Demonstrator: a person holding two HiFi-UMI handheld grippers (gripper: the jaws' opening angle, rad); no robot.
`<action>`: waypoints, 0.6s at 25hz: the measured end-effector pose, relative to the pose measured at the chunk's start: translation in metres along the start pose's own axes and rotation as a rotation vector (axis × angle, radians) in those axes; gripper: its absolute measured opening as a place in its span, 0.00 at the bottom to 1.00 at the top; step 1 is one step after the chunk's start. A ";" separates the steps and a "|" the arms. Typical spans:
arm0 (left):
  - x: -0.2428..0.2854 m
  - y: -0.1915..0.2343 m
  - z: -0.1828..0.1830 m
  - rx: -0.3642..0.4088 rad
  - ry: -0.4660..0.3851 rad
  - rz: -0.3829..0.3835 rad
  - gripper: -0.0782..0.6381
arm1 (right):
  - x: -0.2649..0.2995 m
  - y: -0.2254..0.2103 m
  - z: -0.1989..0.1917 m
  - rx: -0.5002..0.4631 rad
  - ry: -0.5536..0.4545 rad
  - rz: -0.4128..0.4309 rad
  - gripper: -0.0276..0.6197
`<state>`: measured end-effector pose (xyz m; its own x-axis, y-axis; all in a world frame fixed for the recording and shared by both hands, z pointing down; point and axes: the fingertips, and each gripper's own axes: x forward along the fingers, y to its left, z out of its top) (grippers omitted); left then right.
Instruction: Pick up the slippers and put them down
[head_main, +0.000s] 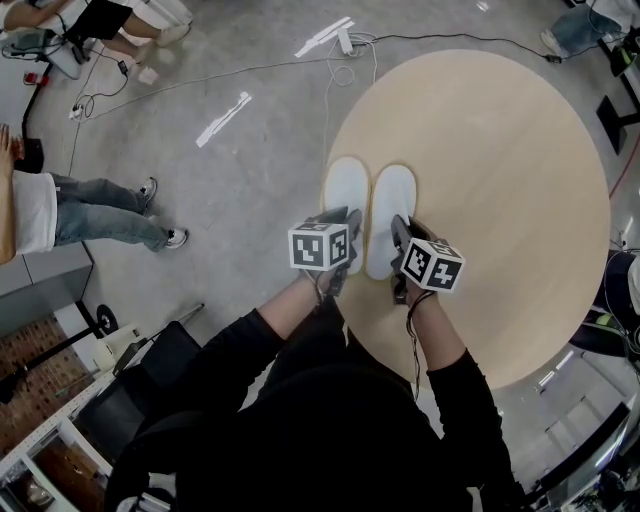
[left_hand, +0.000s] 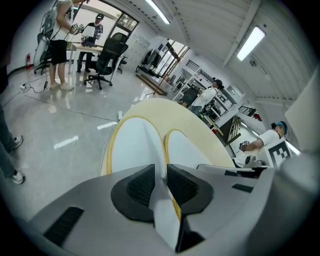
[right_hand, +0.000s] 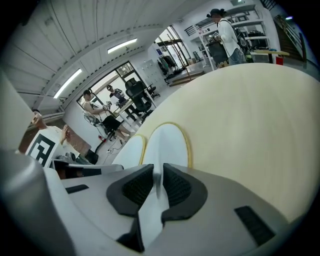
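Note:
Two white slippers with yellowish rims lie side by side, toes pointing away, on a round beige table. My left gripper is at the heel end of the left slipper. In the left gripper view its jaws are shut on a fold of that slipper's white upper. My right gripper is at the heel end of the right slipper. Its pads pinch that slipper's white edge. Each gripper view also shows the other slipper alongside.
The slippers sit close to the table's left edge, with grey floor beyond. Cables run across the floor above the table. A person in jeans stands at the left, and a black office chair stands far back.

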<state>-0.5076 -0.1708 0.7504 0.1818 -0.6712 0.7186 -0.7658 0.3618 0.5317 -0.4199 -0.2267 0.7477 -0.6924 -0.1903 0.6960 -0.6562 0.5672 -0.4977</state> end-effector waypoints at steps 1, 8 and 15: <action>0.001 0.001 -0.001 -0.002 0.002 0.000 0.23 | 0.001 0.001 0.000 0.002 0.002 0.002 0.14; 0.000 0.003 -0.001 -0.003 0.009 -0.019 0.16 | 0.004 0.004 0.003 0.062 0.000 0.019 0.10; -0.010 -0.015 0.012 0.120 -0.012 -0.018 0.16 | -0.008 0.006 0.012 0.127 -0.042 0.034 0.10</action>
<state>-0.5053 -0.1772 0.7305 0.1897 -0.6850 0.7034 -0.8306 0.2701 0.4870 -0.4217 -0.2316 0.7327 -0.7251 -0.2079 0.6565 -0.6630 0.4682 -0.5841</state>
